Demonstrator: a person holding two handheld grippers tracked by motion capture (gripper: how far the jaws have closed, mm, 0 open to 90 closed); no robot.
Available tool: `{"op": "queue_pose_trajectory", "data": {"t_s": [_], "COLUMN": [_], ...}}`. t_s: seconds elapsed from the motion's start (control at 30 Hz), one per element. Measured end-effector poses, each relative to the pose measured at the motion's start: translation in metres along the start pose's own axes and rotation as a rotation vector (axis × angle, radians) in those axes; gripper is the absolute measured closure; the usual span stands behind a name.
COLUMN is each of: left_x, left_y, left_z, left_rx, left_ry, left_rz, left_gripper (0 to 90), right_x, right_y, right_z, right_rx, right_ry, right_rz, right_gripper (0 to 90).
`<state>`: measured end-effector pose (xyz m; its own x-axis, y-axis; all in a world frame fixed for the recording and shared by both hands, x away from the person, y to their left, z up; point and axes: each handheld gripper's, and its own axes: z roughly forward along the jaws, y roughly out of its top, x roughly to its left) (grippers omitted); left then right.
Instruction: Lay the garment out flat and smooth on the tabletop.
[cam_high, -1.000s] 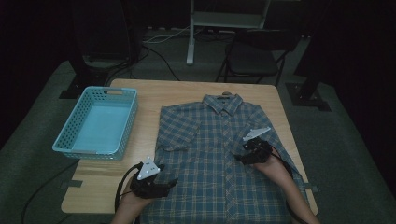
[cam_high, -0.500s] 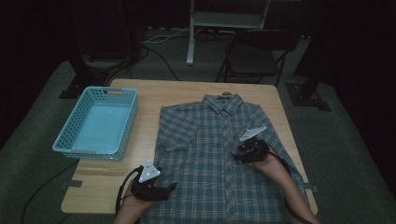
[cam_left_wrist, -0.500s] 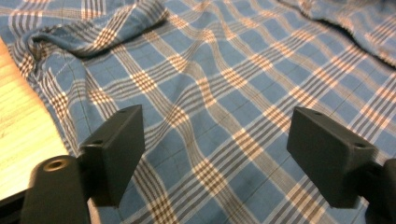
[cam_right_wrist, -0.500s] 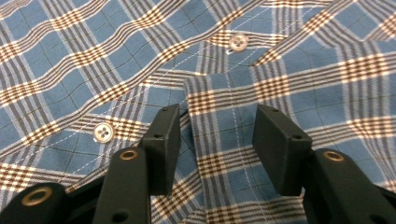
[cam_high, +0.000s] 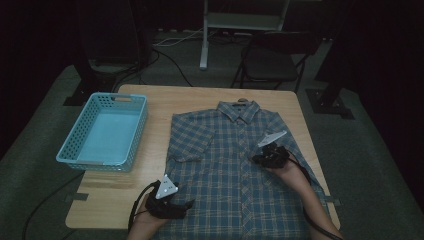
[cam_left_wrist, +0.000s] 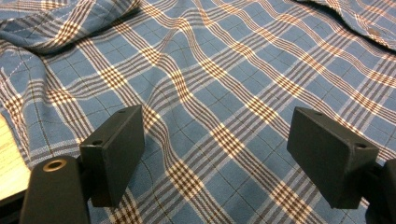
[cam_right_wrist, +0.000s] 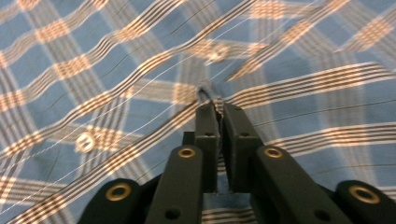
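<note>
1. A plaid shirt (cam_high: 235, 170) is spread flat, front up, on the wooden table (cam_high: 200, 100).
2. The right gripper (cam_right_wrist: 217, 108) has just been closing; a small pinch of placket cloth is clamped between its jaws.
3. The left gripper (cam_left_wrist: 219, 154) is held wide apart over the hem.
4. The fabric is judged light, soft and limp; edges and seams offer the best hold.

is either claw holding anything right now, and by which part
The right claw has just closed, pinching a fold of the plaid shirt at its button placket. The left claw is open over the shirt, holding nothing.
</note>
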<state>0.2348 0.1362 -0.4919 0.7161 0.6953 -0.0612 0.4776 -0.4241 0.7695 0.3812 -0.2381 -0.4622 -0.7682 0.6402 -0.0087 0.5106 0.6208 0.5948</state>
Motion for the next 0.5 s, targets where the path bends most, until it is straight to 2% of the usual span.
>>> {"op": "queue_pose_trajectory", "data": {"t_s": [0.17, 0.23, 0.27, 0.3, 0.37, 0.4, 0.43, 0.47, 0.5], "left_x": [0.000, 0.001, 0.001, 0.001, 0.001, 0.001, 0.001, 0.001, 0.001], "left_y": [0.001, 0.001, 0.001, 0.001, 0.001, 0.001, 0.001, 0.001, 0.001], "left_z": [0.002, 0.002, 0.002, 0.002, 0.002, 0.002, 0.002, 0.002, 0.002], "left_rx": [0.024, 0.026, 0.026, 0.023, 0.023, 0.023, 0.022, 0.024, 0.024], "left_ry": [-0.005, -0.009, -0.009, -0.008, -0.007, -0.007, -0.008, -0.006, -0.008], "left_rz": [0.005, -0.002, -0.002, -0.005, -0.005, -0.005, -0.005, -0.005, -0.005], "left_gripper": [19.9, 19.9, 19.9, 19.9, 19.9, 19.9, 19.9, 19.9, 19.9], "right_x": [-0.028, -0.048, -0.048, -0.064, -0.076, -0.076, -0.083, -0.098, -0.103], "right_y": [-0.001, -0.005, -0.005, -0.009, -0.014, -0.014, -0.017, -0.025, -0.029], "right_z": [-0.014, -0.024, -0.024, -0.034, -0.042, -0.042, -0.047, -0.061, -0.066], "right_rx": [-0.071, -0.120, -0.120, -0.156, -0.182, -0.182, -0.202, -0.243, -0.260], "right_ry": [-0.007, 0.001, 0.001, -0.003, -0.014, -0.014, -0.022, -0.043, -0.052], "right_rz": [0.095, 0.161, 0.161, 0.213, 0.252, 0.252, 0.277, 0.333, 0.350], "right_gripper": [86.9, 87.0, 87.0, 87.1, 87.1, 87.1, 87.1, 87.1, 87.1]}}
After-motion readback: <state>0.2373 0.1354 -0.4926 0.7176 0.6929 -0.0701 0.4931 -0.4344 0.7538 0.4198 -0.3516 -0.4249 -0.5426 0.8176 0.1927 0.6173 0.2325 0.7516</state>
